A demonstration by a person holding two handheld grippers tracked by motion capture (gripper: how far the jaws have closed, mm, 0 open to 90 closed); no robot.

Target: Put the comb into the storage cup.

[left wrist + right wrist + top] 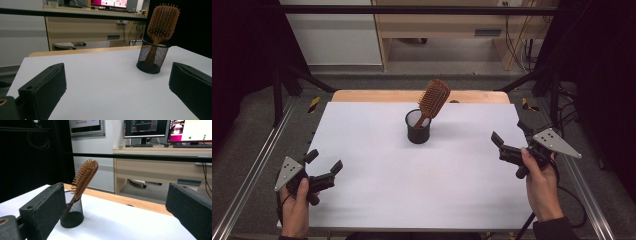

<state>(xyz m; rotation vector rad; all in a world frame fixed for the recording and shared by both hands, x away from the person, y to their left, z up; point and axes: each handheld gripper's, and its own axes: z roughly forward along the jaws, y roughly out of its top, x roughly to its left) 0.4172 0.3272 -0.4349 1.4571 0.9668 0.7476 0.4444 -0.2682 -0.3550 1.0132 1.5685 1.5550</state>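
No brand, label or readable writing shows on the wooden paddle hairbrush (pixel 433 99) or the black mesh cup (pixel 418 127) it stands in, handle down and head tilted to the right. The cup sits toward the far middle of the white counter (pixel 377 190), with bare surface all around it and out to every edge. The left tongs (pixel 323 163) hang near the near-left corner, jaws wide apart and holding nothing. The right tongs (pixel 507 131) hover by the right edge, likewise spread and empty, both well apart from the cup.
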